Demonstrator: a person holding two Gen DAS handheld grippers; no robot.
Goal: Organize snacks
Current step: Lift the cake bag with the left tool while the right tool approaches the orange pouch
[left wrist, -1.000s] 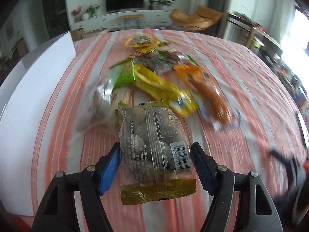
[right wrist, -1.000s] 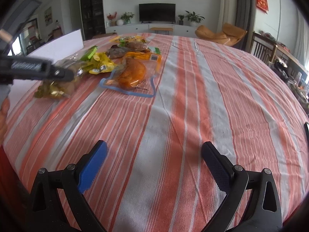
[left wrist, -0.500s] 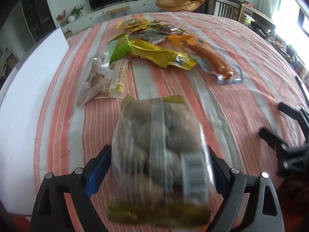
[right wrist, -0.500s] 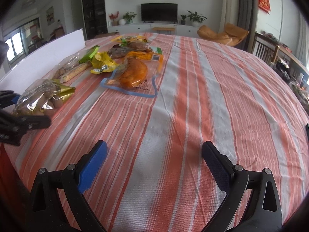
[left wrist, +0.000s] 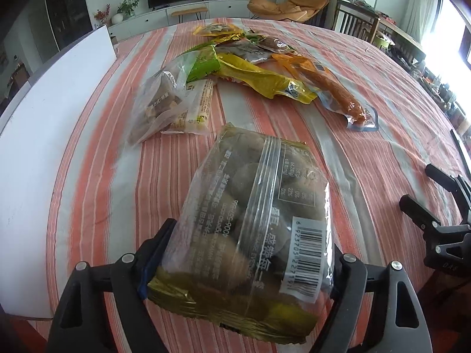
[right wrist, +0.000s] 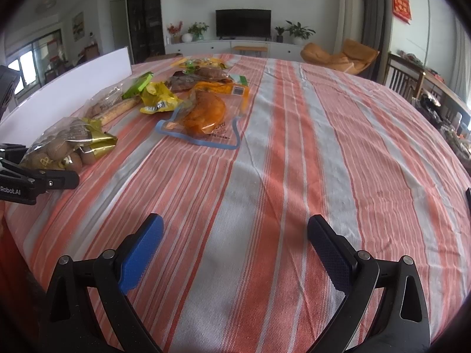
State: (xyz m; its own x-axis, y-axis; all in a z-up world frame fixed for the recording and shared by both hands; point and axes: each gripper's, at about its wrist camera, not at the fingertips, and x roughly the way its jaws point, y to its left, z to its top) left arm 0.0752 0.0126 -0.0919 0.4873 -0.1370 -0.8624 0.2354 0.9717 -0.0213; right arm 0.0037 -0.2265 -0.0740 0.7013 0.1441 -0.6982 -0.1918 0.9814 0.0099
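Two hand-held grippers show. The left hand-held gripper (left wrist: 241, 261) clamps a clear gold-trimmed snack bag (left wrist: 253, 229) at lower centre; the right hand-held gripper (right wrist: 235, 247) gapes wide, holding nothing, over the striped table (right wrist: 294, 161).

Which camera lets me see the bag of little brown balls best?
The left wrist view. The clear bag of brown balls fills the middle of it, held in the left tool, with its barcode and gold edge plain. The right wrist view shows the same bag small at the far left edge, partly behind the left tool.
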